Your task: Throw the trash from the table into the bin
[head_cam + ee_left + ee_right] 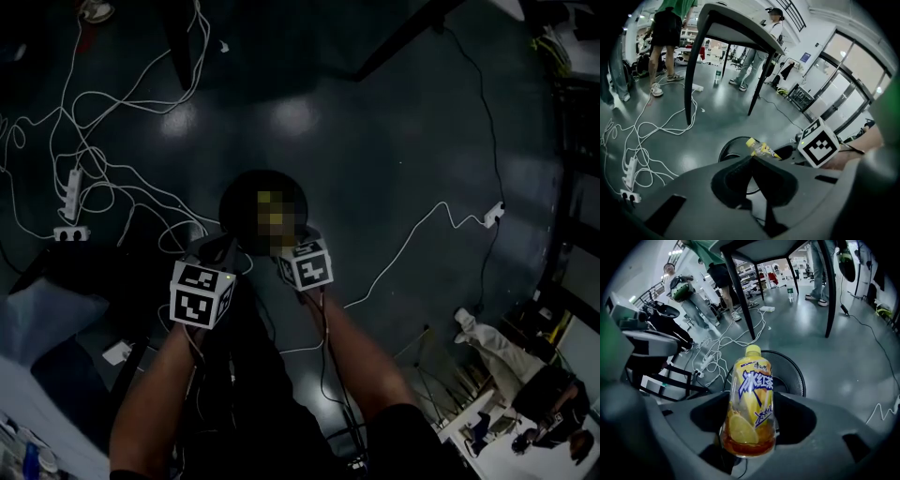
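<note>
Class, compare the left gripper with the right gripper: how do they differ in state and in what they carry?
The right gripper is clamped on a yellow bottle; the left gripper holds nothing. The right gripper's jaws stand wide apart round the bottle; the left gripper's jaws meet. Both point down toward the black bin.

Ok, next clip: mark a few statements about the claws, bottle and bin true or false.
1. The right claw grips a yellow bottle: true.
2. The bottle is empty: false; brown liquid sits in its base.
3. The left claw holds a can: false; its jaws are together, with nothing between them.
4. A black mesh bin stands on the floor beyond the bottle: true.
5. The bottle's cap is off: false; the yellow cap is on.
</note>
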Tool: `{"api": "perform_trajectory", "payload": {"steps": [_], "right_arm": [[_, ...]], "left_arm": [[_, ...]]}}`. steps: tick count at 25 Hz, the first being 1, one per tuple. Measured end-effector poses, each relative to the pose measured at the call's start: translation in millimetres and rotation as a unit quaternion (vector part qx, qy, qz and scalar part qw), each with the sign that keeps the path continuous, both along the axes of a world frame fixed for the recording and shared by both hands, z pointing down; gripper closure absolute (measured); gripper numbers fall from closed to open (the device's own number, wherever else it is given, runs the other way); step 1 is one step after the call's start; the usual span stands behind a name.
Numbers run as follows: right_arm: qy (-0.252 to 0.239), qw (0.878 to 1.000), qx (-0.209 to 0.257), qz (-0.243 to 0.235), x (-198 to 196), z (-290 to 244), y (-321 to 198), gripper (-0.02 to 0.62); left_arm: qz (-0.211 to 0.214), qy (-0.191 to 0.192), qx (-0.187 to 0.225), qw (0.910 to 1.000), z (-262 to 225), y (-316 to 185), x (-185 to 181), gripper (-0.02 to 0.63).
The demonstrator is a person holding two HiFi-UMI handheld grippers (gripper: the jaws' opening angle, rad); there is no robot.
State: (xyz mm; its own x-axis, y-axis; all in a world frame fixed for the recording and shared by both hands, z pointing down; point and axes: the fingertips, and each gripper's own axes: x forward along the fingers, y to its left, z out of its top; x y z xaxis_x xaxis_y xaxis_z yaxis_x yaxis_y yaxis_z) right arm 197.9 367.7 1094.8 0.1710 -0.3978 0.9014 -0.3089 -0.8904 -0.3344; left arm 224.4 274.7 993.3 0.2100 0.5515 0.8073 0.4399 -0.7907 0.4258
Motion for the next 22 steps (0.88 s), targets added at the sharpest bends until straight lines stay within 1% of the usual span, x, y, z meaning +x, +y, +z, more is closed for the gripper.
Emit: {"api": "perform_trajectory", "payload": {"steps": [3, 7, 11, 14, 17, 20, 22], "right_arm": [[0.01, 1.0, -0.009, -0.001, 3.3, 6.5, 2.6, 0.314], [0.018, 1.0, -0.013, -0.015, 7.6, 5.8, -0.9, 0.314], [0.019, 1.0, -0.009, -0.003, 7.5, 1.9, -1.1, 0.32], [0.016, 1.0, -0.005, 0.009, 5.9, -3.0, -0.4, 0.381], [0.018, 1.0, -0.006, 0.022, 5.9, -9.6, 3.8, 0.456], [0.026, 0.999, -0.002, 0.032, 9.8, -26.4, -0.1, 0.486], [0.03, 0.999, 0.008, 0.034, 9.1, -48.3, -7.2, 0.516]], "left_arm": [[0.002, -0.005, -0.008, 0.9999, 1.3, 4.8, -3.4, 0.591], [0.007, -0.009, -0.015, 0.9998, 1.3, 9.0, -6.2, 0.592], [0.002, -0.012, -0.015, 0.9998, 2.4, 6.9, -7.0, 0.591], [-0.001, -0.011, -0.015, 0.9998, 0.5, 2.6, -8.2, 0.591], [-0.008, -0.011, -0.016, 0.9998, -6.2, -2.2, -9.5, 0.591], [-0.018, -0.011, -0.018, 0.9996, -18.1, -12.2, -11.4, 0.592], [-0.024, -0.012, -0.019, 0.9995, -33.1, -19.7, -16.6, 0.592]]}}
